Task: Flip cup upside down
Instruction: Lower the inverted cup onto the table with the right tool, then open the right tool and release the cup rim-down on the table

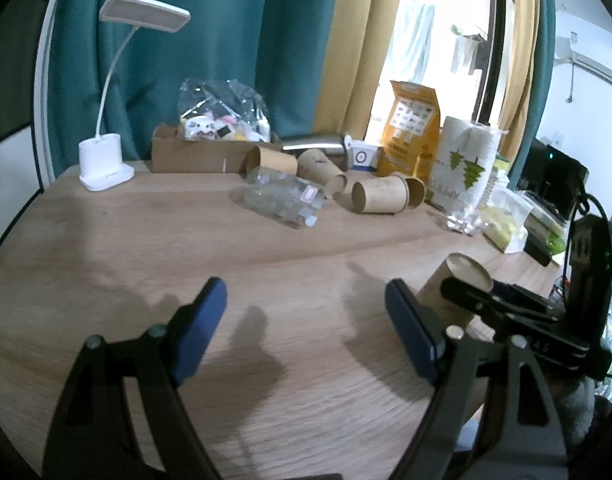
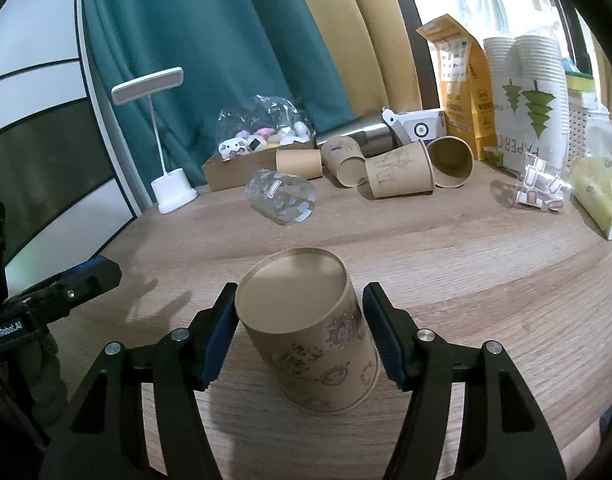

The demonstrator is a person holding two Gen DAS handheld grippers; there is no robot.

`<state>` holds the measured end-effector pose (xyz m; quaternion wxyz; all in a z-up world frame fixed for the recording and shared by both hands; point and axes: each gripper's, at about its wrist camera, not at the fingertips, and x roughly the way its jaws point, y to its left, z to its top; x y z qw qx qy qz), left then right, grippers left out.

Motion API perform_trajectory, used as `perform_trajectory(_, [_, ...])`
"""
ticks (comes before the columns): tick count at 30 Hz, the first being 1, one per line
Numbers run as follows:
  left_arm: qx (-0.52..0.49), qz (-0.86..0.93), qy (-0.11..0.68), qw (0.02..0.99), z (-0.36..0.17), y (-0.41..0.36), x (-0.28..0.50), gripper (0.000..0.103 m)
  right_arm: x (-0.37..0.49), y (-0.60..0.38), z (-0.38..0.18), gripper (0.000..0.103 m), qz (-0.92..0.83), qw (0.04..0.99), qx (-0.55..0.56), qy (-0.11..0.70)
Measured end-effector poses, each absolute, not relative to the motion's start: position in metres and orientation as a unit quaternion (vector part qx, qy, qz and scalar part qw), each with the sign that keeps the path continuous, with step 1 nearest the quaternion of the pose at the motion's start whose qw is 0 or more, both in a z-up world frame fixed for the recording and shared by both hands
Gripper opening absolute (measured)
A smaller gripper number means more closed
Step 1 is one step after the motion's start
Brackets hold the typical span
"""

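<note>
A brown paper cup (image 2: 309,332) with cartoon prints stands upside down on the wooden table (image 2: 465,264), base up and slightly tilted. My right gripper (image 2: 302,328) has its blue pads on both sides of the cup, close to its walls; whether they press on it I cannot tell. The cup also shows in the left wrist view (image 1: 453,292), behind my right gripper's fingers (image 1: 473,300). My left gripper (image 1: 306,320) is open and empty over bare table, left of the cup; it also shows at the left edge of the right wrist view (image 2: 86,280).
Several brown paper cups (image 2: 401,172) lie on their sides at the back, with a clear plastic cup (image 2: 282,196), a white desk lamp (image 2: 170,184), a cardboard box (image 2: 246,168), a steel flask (image 2: 365,136), an orange bag (image 2: 461,96) and a paper-cup pack (image 2: 529,100).
</note>
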<state>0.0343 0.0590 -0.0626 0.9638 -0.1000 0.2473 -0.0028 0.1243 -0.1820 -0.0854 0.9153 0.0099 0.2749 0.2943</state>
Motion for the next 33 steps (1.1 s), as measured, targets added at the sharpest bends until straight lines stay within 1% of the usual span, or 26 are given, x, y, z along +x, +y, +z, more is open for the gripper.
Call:
perform_trajectory(4, [-0.1,-0.003,0.247,0.964,-0.062,0.058,0.034,0.083,0.124,-0.184,-0.083,0.066,0.292,0.916,0.008,0.275])
perform_trajectory(6, [-0.099,-0.002,0.246,0.964,-0.062,0.058,0.034,0.083,0.124,-0.184,-0.081,0.068,0.288,0.917,0.005,0.276])
perform_trajectory(7, [-0.099,-0.002,0.245,0.964,-0.061,0.058,0.034,0.083,0.123,-0.184,-0.079,0.07,0.285,0.918,0.003,0.274])
perform_trajectory(8, [-0.098,-0.001,0.245,0.965,-0.061,0.058,0.034,0.083,0.122,-0.184,-0.078,0.077,0.282,0.92,0.002,0.272])
perform_trajectory(9, [-0.098,0.0,0.244,0.965,-0.06,0.057,0.033,0.083,0.121,-0.185,-0.075,0.082,0.28,0.922,0.0,0.268])
perform_trajectory(20, [-0.093,0.013,0.238,0.967,-0.053,0.048,0.032,0.083,0.096,-0.192,-0.035,0.082,0.207,0.949,-0.067,0.229])
perform_trajectory(33, [-0.083,0.01,0.225,0.971,-0.044,0.028,0.014,0.083,0.078,-0.213,-0.04,0.082,0.185,0.951,-0.069,0.239])
